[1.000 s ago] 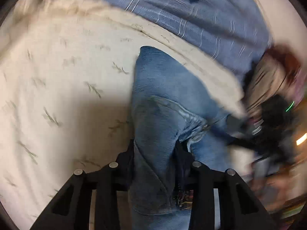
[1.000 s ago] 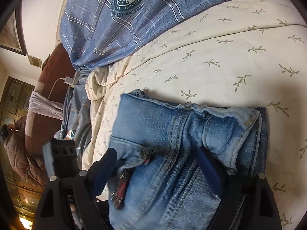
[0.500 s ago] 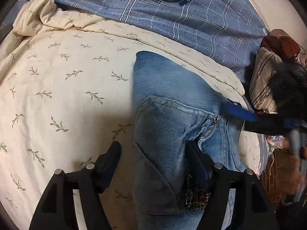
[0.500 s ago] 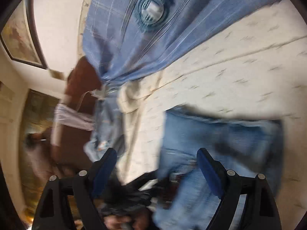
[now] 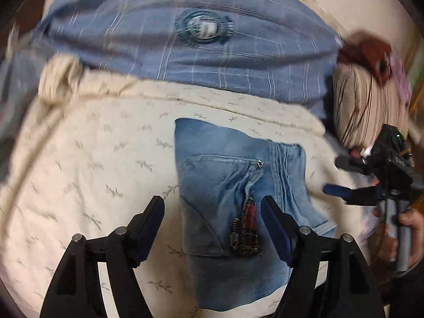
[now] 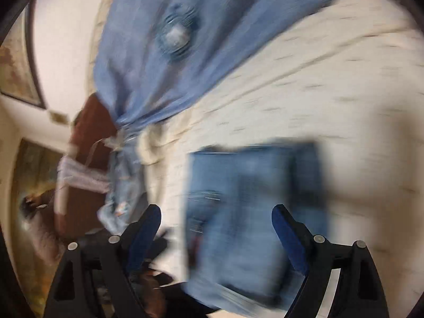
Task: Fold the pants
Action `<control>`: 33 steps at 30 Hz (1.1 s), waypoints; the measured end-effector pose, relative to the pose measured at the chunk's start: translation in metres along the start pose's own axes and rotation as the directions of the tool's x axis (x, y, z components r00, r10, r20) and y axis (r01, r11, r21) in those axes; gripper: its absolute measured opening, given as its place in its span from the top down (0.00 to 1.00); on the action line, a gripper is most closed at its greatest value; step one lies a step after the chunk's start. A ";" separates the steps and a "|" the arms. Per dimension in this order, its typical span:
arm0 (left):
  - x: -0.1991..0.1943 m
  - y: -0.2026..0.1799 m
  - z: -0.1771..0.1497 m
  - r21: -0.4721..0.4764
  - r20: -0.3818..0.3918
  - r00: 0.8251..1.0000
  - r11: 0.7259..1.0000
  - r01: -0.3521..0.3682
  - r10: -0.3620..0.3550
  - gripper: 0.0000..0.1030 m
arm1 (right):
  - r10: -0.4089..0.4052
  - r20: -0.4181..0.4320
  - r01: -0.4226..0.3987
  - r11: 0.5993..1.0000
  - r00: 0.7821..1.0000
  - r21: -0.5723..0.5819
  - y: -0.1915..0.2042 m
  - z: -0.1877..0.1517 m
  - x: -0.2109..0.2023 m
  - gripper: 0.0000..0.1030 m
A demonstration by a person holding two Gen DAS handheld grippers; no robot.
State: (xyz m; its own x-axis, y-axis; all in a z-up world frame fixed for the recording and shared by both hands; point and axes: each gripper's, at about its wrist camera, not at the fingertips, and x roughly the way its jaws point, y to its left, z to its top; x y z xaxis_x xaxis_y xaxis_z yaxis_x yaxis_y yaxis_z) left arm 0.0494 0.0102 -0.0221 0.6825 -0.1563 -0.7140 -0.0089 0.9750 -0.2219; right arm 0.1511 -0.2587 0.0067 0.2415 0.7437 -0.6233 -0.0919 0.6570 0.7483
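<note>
Pants (image 5: 238, 185) lie folded compact at frame centre on bed (image 5: 92, 159); left gripper (image 5: 212, 212) & right gripper (image 6: 216, 221) jaws apart, empty, prob. since fold looks done.

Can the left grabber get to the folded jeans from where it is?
Probably yes. The left gripper is open, and the folded jeans lie straight ahead between its fingers on the cream bedspread, with nothing in between.

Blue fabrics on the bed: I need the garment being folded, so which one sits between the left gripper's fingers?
The folded jeans, denim with a pocket and zipper, lying between the open left gripper. The blue plaid blanket lies farther back.
</note>
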 end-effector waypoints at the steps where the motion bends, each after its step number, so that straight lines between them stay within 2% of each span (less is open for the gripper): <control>1: 0.002 -0.010 -0.001 0.044 -0.003 1.000 0.999 -0.016 0.016 0.26 | 0.009 -0.021 -0.008 1.000 1.000 0.027 -0.013 -0.008 -0.002 0.14; 3: 0.013 -0.035 -0.009 0.175 -0.008 0.994 0.979 -0.104 0.107 0.26 | 0.014 -0.072 -0.010 0.998 0.997 0.055 -0.029 -0.025 0.000 0.14; 4: 0.020 -0.045 -0.013 0.233 -0.004 0.987 0.960 -0.156 0.161 0.26 | 0.017 -0.092 -0.011 0.998 0.996 0.062 -0.035 -0.034 0.003 0.14; 5: 0.033 -0.055 -0.020 0.307 -0.013 0.971 0.925 -0.223 0.238 0.26 | 0.029 -0.102 -0.022 0.997 0.994 0.068 -0.038 -0.040 0.005 0.14; 6: 0.042 -0.059 -0.025 0.339 -0.025 0.961 0.907 -0.251 0.275 0.26 | 0.050 -0.115 -0.040 0.996 0.992 0.084 -0.042 -0.047 0.008 0.14; 8: 0.045 -0.058 -0.030 0.347 -0.014 0.949 0.892 -0.291 0.315 0.23 | 0.042 -0.134 -0.030 0.996 0.990 0.084 -0.043 -0.055 0.014 0.14; 11: 0.047 -0.056 -0.028 0.336 -0.022 0.945 0.893 -0.300 0.326 0.22 | 0.003 -0.156 0.008 0.997 0.988 0.073 -0.043 -0.061 0.028 0.14; 13: 0.048 -0.057 -0.029 0.352 -0.017 0.941 0.883 -0.311 0.338 0.22 | 0.006 -0.144 0.001 0.999 0.990 0.049 -0.031 -0.064 0.028 0.24; 14: 0.048 -0.057 -0.030 0.358 -0.008 0.939 0.878 -0.317 0.343 0.22 | -0.006 -0.129 0.010 0.999 0.992 0.030 -0.023 -0.066 0.025 0.33; 15: 0.048 -0.057 -0.030 0.357 -0.005 0.939 0.878 -0.319 0.343 0.22 | -0.041 -0.104 0.039 0.999 0.994 -0.015 -0.009 -0.069 0.019 0.42; 17: 0.049 -0.057 -0.032 0.345 -0.004 0.939 0.882 -0.323 0.345 0.20 | -0.099 -0.069 0.094 0.994 0.993 -0.063 0.001 -0.071 0.015 0.52; 19: 0.049 -0.057 -0.033 0.344 -0.003 0.939 0.882 -0.323 0.345 0.19 | -0.199 -0.097 0.195 0.980 0.975 -0.050 -0.019 -0.072 0.027 0.53; 20: 0.048 -0.057 -0.034 0.345 0.006 0.939 0.881 -0.324 0.343 0.18 | -0.170 -0.100 0.170 0.985 0.980 -0.006 -0.030 -0.074 0.030 0.53; 22: 0.048 -0.053 -0.033 0.332 0.006 0.942 0.888 -0.319 0.336 0.16 | -0.127 -0.085 0.125 0.992 0.988 -0.024 -0.022 -0.075 0.019 0.52; 23: 0.048 -0.051 -0.033 0.324 0.003 0.944 0.893 -0.313 0.330 0.15 | -0.121 -0.084 0.118 0.992 0.989 -0.039 -0.014 -0.073 0.013 0.47; 24: 0.048 -0.049 -0.032 0.314 -0.004 0.947 0.900 -0.303 0.320 0.15 | -0.117 -0.088 0.114 0.993 0.989 -0.040 -0.010 -0.069 0.010 0.33; 26: 0.048 -0.046 -0.032 0.304 -0.009 0.952 0.908 -0.288 0.305 0.14 | -0.106 -0.067 0.103 0.994 0.992 -0.042 -0.004 -0.055 0.000 0.23; 29: 0.048 -0.043 -0.032 0.293 -0.012 0.957 0.916 -0.275 0.291 0.12 | -0.089 0.025 0.090 0.996 0.996 -0.021 -0.004 -0.025 -0.009 0.18; 31: 0.049 -0.039 -0.031 0.274 -0.018 0.960 0.924 -0.265 0.281 0.10 | -0.061 0.030 0.061 0.998 0.998 -0.005 -0.010 -0.003 0.002 0.18; 33: 0.050 -0.036 -0.030 0.258 -0.023 0.963 0.933 -0.252 0.267 0.09 | -0.076 0.004 0.076 0.997 0.997 0.006 -0.019 0.017 0.020 0.18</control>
State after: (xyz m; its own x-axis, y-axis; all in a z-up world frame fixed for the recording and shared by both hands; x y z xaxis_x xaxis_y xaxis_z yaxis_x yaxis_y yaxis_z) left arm 0.0617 -0.0373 -0.0700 0.6380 0.1060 -0.7627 0.0079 0.9895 0.1440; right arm 0.1744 -0.2589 -0.0161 0.2519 0.6913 -0.6772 -0.0673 0.7106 0.7004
